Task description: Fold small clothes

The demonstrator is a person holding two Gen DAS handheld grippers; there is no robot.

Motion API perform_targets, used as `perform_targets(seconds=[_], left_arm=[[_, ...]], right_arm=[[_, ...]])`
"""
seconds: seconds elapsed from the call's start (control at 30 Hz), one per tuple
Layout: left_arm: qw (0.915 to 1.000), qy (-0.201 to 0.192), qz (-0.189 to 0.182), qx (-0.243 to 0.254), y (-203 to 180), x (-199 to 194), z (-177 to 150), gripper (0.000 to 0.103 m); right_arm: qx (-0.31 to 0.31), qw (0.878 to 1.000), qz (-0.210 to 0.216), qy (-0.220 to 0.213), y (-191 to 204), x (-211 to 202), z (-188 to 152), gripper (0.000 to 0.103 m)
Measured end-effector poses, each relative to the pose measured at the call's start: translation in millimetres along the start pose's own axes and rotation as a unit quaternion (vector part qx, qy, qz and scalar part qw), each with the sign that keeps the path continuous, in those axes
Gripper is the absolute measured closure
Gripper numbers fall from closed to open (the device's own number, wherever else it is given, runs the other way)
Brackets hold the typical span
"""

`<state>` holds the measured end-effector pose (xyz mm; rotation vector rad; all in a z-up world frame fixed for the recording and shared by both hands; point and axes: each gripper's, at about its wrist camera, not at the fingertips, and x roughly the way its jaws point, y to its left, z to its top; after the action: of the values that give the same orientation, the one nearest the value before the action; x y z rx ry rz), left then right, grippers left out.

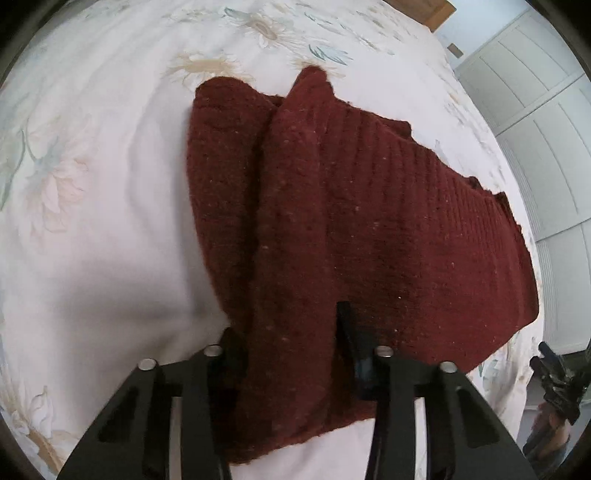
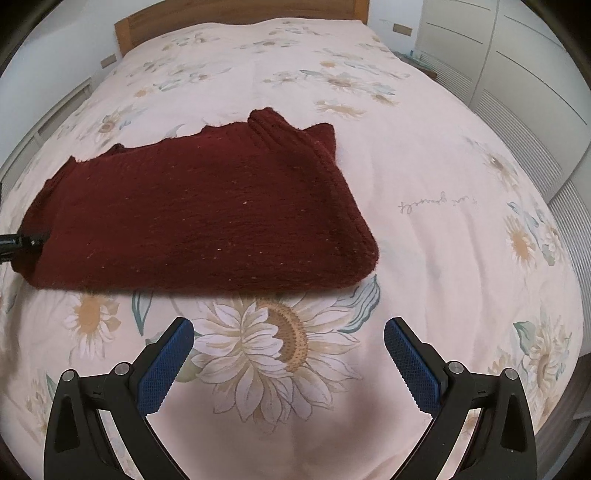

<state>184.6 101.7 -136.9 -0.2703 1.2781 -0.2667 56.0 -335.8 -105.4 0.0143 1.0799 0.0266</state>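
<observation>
A dark red knitted sweater [image 2: 192, 218] lies folded on the bed, its ribbed fold edge on the right. In the left wrist view the sweater [image 1: 351, 221] fills the middle and its near edge runs between the fingers of my left gripper [image 1: 291, 332]. The left jaws stand wide with the cloth between them, and one fingertip [image 1: 345, 317] rests on top of the knit; whether they clamp it I cannot tell. My right gripper [image 2: 288, 332] is open and empty, hovering over the bedspread just in front of the sweater. The left gripper also shows in the right wrist view [image 2: 18, 242] at the sweater's left end.
The bed has a pale sunflower-print cover [image 2: 443, 177] and a wooden headboard [image 2: 240, 14] at the far end. White wardrobe doors [image 2: 517, 74] stand along the right. The right gripper appears at the edge of the left wrist view [image 1: 557, 380].
</observation>
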Motion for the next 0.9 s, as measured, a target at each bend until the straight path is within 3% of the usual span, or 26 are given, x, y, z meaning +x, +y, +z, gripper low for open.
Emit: perform_targets(seconds=[0.2,0.4,0.67,0.9], left_arm=[[0.9990,0.008,0.038,0.023,-25.3,-20.3,4.5,0.078],[0.9987,-0.003,0.027,0.044,-66.9,-55.9,18.0,0.078],[0.9929,-0.017,0.019,0.116,-181.1,-84.1,41.2,0.080],[0.9861,-0.008,0.014,0.166,-305.3,-41.7,64.2,0.081]], right_arm=[[0.010,1.000,0.005,-0.017,-11.1,-9.6,5.7,0.000],[0.026,0.999,0.021,-0.043,-27.9,-22.4,15.9,0.000],[0.055,0.995,0.032,-0.072,-64.2,-38.9,22.8,0.000],[0.079,0.993,0.021,-0.081,-98.4,-48.7,16.7,0.000]])
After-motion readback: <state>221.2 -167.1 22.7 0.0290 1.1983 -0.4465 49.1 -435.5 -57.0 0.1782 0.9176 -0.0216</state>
